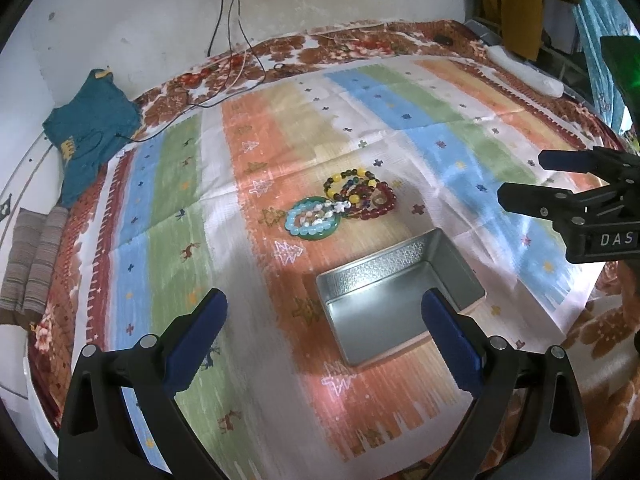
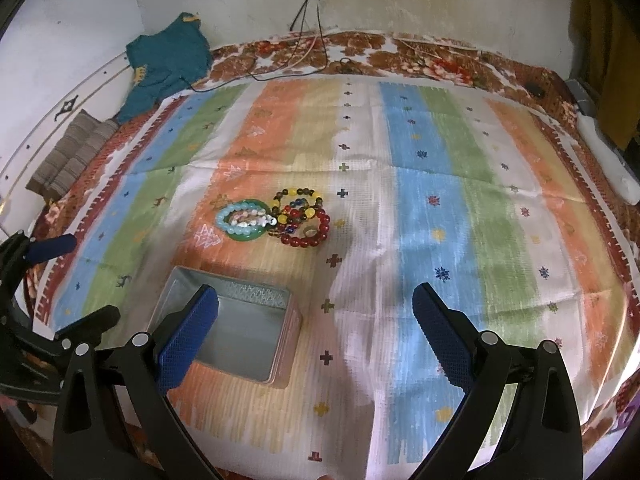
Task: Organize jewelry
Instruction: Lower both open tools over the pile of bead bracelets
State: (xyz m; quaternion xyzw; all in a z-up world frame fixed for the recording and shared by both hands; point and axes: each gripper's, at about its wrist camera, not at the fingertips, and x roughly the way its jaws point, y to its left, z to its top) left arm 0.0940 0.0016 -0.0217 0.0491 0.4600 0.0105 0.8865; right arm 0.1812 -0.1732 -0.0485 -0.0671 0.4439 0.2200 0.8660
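- My left gripper (image 1: 324, 328) fills the bottom of its own view, blue pads spread wide with nothing between them; I judge I hold it high and back so both tin and beads stay in sight before I reach.
- My right gripper (image 2: 314, 326) fills the bottom of the right wrist view, likewise spread wide and empty. In the left wrist view it shows at the right edge, fingers apart, hovering off to the side of the tin.
- The open metal tin (image 1: 400, 300) sits just past my left fingers, lower centre of frame, hollow side up and nothing in it: it looks like where the jewelry should go.
- The jewelry (image 1: 340, 204) lies in one heap at frame centre, beyond the tin and apart from it: a pale blue bead bracelet (image 1: 294, 224) on a green bangle, dark red beads (image 1: 384, 204), and a yellow-and-dark strand overlapping them.
- The overlap is the snag: lifting one strand could drag its neighbours.
- The striped cloth (image 1: 180, 200) under everything is creased and soft, so a low pinch may catch fabric.
- Upper left, a teal garment (image 1: 90, 128) and cables (image 1: 236, 64) stay well clear.
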